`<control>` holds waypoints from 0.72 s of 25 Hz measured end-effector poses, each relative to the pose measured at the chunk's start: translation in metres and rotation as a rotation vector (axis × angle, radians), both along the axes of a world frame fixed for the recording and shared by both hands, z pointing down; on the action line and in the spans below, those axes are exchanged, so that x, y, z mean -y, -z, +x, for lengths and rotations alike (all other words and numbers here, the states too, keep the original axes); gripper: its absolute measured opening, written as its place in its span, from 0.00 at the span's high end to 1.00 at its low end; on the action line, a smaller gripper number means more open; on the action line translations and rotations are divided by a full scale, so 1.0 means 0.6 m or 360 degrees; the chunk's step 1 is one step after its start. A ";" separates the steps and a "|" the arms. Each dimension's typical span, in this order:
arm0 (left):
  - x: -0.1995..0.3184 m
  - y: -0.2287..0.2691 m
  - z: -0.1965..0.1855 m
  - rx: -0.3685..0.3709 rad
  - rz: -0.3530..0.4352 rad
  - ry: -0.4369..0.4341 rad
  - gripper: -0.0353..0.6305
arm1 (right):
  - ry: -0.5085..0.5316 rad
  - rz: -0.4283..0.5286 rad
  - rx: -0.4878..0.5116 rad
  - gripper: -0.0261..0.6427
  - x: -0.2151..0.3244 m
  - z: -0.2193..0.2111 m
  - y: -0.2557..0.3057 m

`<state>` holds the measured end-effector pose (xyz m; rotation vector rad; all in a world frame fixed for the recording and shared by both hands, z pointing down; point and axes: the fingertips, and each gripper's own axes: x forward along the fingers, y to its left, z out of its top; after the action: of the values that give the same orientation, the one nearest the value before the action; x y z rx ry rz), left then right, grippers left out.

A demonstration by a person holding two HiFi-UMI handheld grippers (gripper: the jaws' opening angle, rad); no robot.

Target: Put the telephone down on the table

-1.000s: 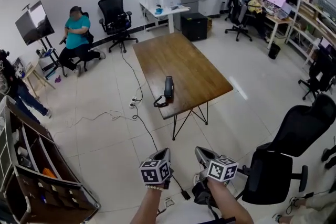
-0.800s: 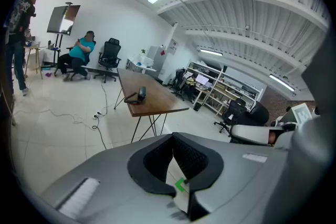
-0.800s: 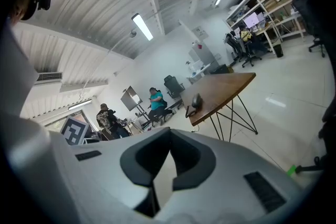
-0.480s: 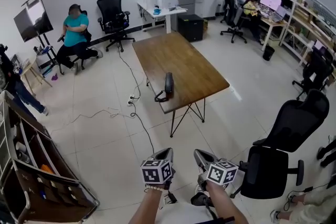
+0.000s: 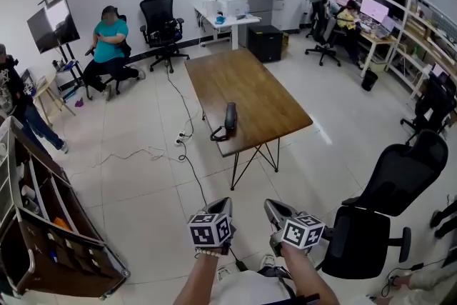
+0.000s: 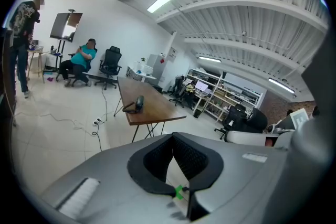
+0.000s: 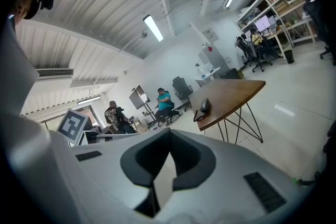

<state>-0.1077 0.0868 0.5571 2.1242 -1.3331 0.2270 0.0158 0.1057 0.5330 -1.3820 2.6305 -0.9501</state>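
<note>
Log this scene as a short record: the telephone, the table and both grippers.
item: black telephone handset, lying flat, cord curled beside it
surface: brown wooden table on thin black legs
item place: on the table, close to its near edge
grippers: left gripper and right gripper, both shut and empty
gripper place: over the tiled floor, well short of the table
task state: handset already down, held by neither gripper

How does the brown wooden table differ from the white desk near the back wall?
The wooden table is brown with thin dark legs; the white desk is white, legs included. The wooden table stands out on the open floor and looks larger, while the white desk stands close to the back wall. The wooden table carries a black telephone near its near end; the white desk carries a white machine. Nobody sits at either.
</note>
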 end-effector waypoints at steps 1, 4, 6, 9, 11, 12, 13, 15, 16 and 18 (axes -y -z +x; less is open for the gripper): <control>0.001 0.000 0.002 -0.0001 0.0000 0.0008 0.95 | 0.0008 0.0001 0.0002 0.96 0.002 0.001 0.001; 0.006 0.001 0.008 -0.0005 0.0003 0.0026 0.95 | 0.0023 0.0000 0.0005 0.96 0.008 0.007 0.002; 0.008 -0.001 0.011 -0.0004 0.0003 0.0035 0.95 | 0.0033 0.0000 0.0005 0.96 0.012 0.010 0.000; 0.014 -0.002 0.014 -0.0005 0.0001 0.0047 0.95 | 0.0045 -0.0004 0.0011 0.96 0.019 0.014 -0.002; 0.018 -0.001 0.020 -0.0001 -0.0001 0.0050 0.95 | 0.0046 -0.0003 0.0017 0.96 0.025 0.020 -0.001; 0.020 0.000 0.022 0.0002 0.0000 0.0050 0.95 | 0.0046 -0.0002 0.0019 0.96 0.028 0.022 0.000; 0.022 0.001 0.022 0.0005 0.0000 0.0051 0.95 | 0.0047 -0.0002 0.0020 0.96 0.030 0.023 0.001; 0.026 0.001 0.023 0.0009 -0.0002 0.0052 0.95 | 0.0050 -0.0004 0.0019 0.96 0.034 0.023 0.000; 0.028 0.000 0.024 0.0010 -0.0004 0.0052 0.95 | 0.0051 -0.0005 0.0020 0.96 0.036 0.024 -0.001; 0.030 -0.001 0.028 0.0013 -0.0005 0.0048 0.95 | 0.0050 -0.0005 0.0023 0.96 0.039 0.027 -0.002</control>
<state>-0.0907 0.0685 0.5579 2.1015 -1.3674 0.2254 0.0323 0.0823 0.5341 -1.3334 2.6491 -0.9640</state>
